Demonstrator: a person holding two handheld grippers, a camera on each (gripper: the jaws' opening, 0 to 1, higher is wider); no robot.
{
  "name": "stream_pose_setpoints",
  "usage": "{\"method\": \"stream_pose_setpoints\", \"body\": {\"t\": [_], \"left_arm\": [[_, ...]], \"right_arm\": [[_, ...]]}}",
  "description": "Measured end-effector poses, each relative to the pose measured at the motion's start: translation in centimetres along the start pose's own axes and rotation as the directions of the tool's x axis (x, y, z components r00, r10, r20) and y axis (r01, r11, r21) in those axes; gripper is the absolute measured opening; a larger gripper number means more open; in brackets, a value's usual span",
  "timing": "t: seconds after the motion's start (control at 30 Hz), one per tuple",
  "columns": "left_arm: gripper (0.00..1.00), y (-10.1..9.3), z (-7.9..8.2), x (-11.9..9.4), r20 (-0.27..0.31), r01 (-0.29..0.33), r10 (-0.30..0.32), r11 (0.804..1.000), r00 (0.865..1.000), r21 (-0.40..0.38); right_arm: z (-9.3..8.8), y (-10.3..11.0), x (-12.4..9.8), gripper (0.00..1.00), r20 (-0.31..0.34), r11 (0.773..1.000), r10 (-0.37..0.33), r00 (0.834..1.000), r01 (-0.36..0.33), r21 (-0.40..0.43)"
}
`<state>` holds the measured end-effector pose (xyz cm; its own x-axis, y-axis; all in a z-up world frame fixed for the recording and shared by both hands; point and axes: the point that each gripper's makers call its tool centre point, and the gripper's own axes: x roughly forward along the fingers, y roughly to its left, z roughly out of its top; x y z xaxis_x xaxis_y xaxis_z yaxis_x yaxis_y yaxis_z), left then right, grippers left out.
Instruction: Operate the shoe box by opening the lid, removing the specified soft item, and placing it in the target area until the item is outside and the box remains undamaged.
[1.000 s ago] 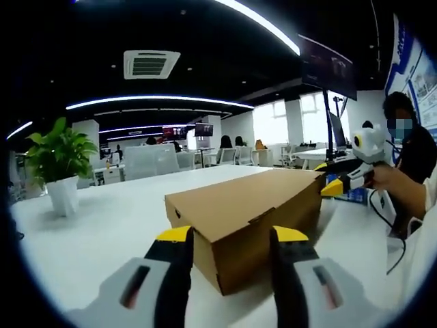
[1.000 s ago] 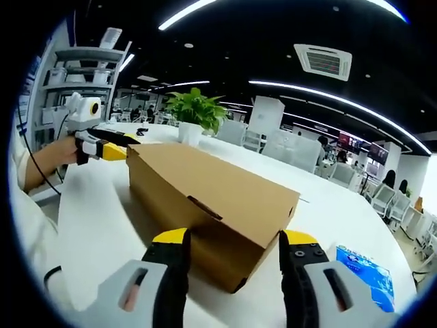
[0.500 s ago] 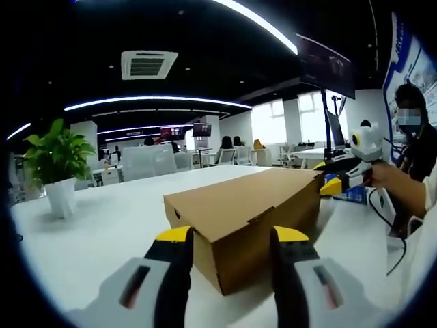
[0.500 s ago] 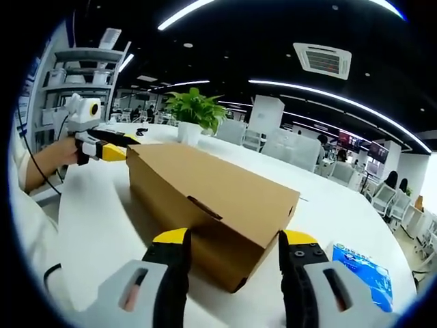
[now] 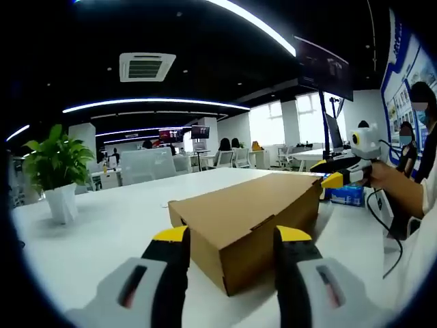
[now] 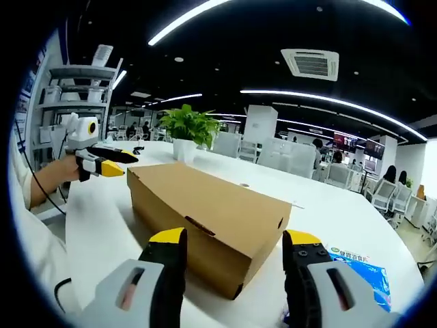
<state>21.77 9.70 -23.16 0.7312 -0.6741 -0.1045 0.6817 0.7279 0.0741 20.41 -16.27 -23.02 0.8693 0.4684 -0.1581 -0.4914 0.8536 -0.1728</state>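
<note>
Plant (image 5: 56, 167): in a white pot at 9 o'clock of the left gripper view, well apart from the box.
Left gripper (image 5: 231, 240): jaws spread and holding nothing, straddling the near end of the box.
Shoe box (image 5: 249, 215): on the white table (image 5: 102, 232), lid down flat.
Right gripper (image 6: 235, 244): jaws parted, empty, at the opposite end.
Blue packet (image 6: 358, 268): at 4 o'clock of the right gripper view, beside the box.
Progress: nothing done by the look of it; opening, removing and placing all remain.
</note>
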Motion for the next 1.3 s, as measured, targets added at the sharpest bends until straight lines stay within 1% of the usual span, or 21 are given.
{"method": "stream_pose_setpoints", "body": {"t": [0.07, 0.13, 0.23, 0.33, 0.43, 0.47, 0.5, 0.53, 0.57, 0.67, 0.73, 0.77, 0.8, 0.87, 1.03, 1.23, 1.3], "left_arm": [[0.52, 0.2, 0.4, -0.5, 0.003, -0.001, 0.001, 1.000, 1.000, -0.011], [0.52, 0.2, 1.1, -1.0, 0.021, 0.006, -0.005, 0.999, 1.000, -0.032], [0.49, -0.2, 1.6, -1.5, 0.023, 0.031, -0.030, 0.998, 0.999, -0.049], [0.50, -0.9, 2.1, -2.0, 0.011, 0.058, -0.057, 0.996, 0.998, -0.062], [0.51, -1.1, 2.1, -2.6, -0.010, 0.055, -0.056, 0.995, 0.998, -0.079], [0.51, -1.2, 2.2, -2.9, -0.014, 0.057, -0.059, 0.995, 0.998, -0.084], [0.52, -1.2, 2.2, -3.2, -0.015, 0.055, -0.057, 0.994, 0.998, -0.090], [0.54, -1.2, 2.3, -3.6, -0.011, 0.050, -0.051, 0.994, 0.999, -0.096], [0.54, -1.2, 2.4, -3.9, -0.005, 0.048, -0.049, 0.994, 0.999, -0.101], [0.54, -1.3, 2.4, -4.8, 0.011, 0.052, -0.052, 0.994, 0.999, -0.101], [0.54, -0.9, 2.1, -5.1, 0.001, 0.036, -0.036, 0.998, 0.999, -0.061], [0.54, -0.6, 1.9, -5.2, -0.004, 0.017, -0.017, 0.999, 1.000, -0.035], [0.54, -0.4, 1.8, -5.2, -0.013, 0.013, -0.013, 1.000, 1.000, -0.015], [0.54, -0.2, 1.7, -5.3, -0.015, 0.002, -0.003, 1.000, 1.000, -0.017], [0.51, -0.5, 2.2, -5.4, 0.015, 0.016, -0.016, 0.999, 1.000, -0.050], [0.50, -0.3, 2.5, -5.5, 0.032, 0.009, -0.007, 0.998, 0.999, -0.055], [0.49, -0.2, 2.6, -5.5, 0.037, 0.007, -0.005, 0.998, 0.999, -0.056]], "right_arm": [[0.6, -0.3, -0.5, 0.57, 0.022, 1.000, -0.004, 1.000, 0.004, 0.006], [1.4, -0.5, -1.1, 0.55, 0.048, 1.000, 0.006, 0.999, -0.007, 0.006], [2.5, 0.0, -2.1, 0.54, 0.095, 0.998, 0.061, 0.994, -0.061, 0.002], [2.7, 0.1, -3.1, 0.53, 0.093, 0.996, 0.086, 0.992, -0.085, -0.016], [2.8, 0.0, -4.3, 0.51, 0.098, 0.994, 0.102, 0.990, -0.099, -0.039], [2.9, 0.1, -4.6, 0.51, 0.109, 0.993, 0.116, 0.987, -0.112, -0.045], [3.2, 0.6, -5.0, 0.50, 0.132, 0.987, 0.156, 0.979, -0.152, -0.045], [3.3, 0.9, -5.4, 0.50, 0.146, 0.983, 0.181, 0.973, -0.180, -0.022], [3.3, 1.2, -5.8, 0.50, 0.154, 0.978, 0.210, 0.966, -0.210, -0.016], [3.1, 1.7, -6.9, 0.50, 0.153, 0.971, 0.239, 0.959, -0.236, -0.038], [3.0, 2.2, -7.5, 0.50, 0.160, 0.966, 0.257, 0.953, -0.251, -0.057], [3.0, 2.4, -7.6, 0.50, 0.164, 0.964, 0.265, 0.950, -0.258, -0.060], [3.0, 2.8, -7.8, 0.50, 0.180, 0.960, 0.280, 0.943, -0.273, -0.061], [2.9, 3.4, -8.0, 0.50, 0.205, 0.956, 0.293, 0.934, -0.288, -0.055], [2.0, 4.1, -7.4, 0.49, 0.200, 0.948, 0.315, 0.928, -0.315, -0.036], [1.9, 4.3, -7.7, 0.48, 0.201, 0.943, 0.332, 0.922, -0.329, -0.047], [1.9, 4.3, -7.7, 0.48, 0.199, 0.943, 0.331, 0.922, -0.329, -0.043]]}}
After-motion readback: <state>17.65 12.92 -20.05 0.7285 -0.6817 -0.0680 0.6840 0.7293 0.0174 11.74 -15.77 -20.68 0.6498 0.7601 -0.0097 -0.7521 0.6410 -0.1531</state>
